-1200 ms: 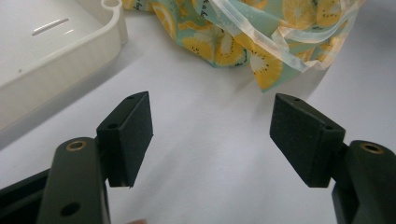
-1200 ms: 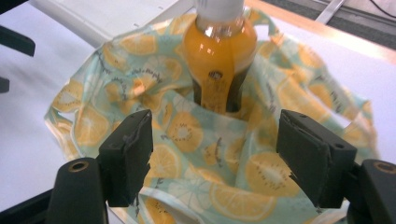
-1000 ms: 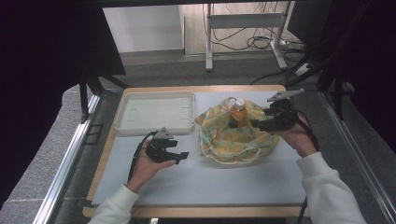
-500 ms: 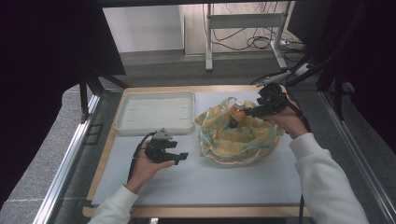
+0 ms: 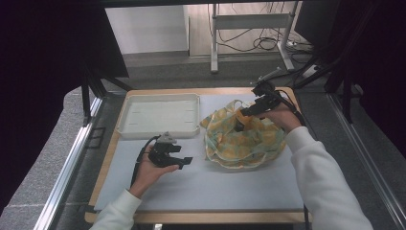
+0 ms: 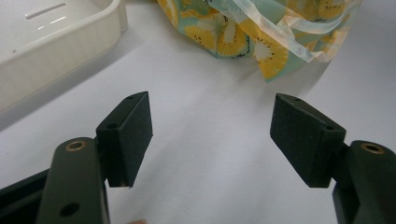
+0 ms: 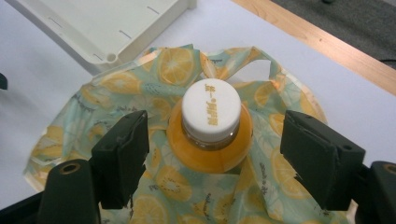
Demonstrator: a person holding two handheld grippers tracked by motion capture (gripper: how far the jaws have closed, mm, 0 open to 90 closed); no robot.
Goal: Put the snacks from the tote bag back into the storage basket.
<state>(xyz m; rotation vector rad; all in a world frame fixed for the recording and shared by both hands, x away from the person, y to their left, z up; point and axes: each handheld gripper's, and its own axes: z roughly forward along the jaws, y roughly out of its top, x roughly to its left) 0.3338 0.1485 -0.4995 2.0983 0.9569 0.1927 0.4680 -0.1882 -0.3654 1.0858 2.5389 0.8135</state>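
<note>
Two tools stand wide: the right tool [image 7: 212, 154] above the orange bottle [image 7: 211, 135] in the fruit-print bag [image 5: 242, 136], the left tool [image 6: 212, 135] over the grey-matted counter [image 5: 201, 184] beside a white tray [image 5: 160, 115]; cables [image 5: 249, 43] trail behind.

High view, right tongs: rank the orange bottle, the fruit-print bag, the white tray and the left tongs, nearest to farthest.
1. Orange bottle, just below the right tongs, upright inside the bag.
2. Fruit-print bag, spread around the bottle, right of centre.
3. White tray, back left.
4. Left tongs, front left on the mat; close to the tray's distance, slightly farther.
</note>
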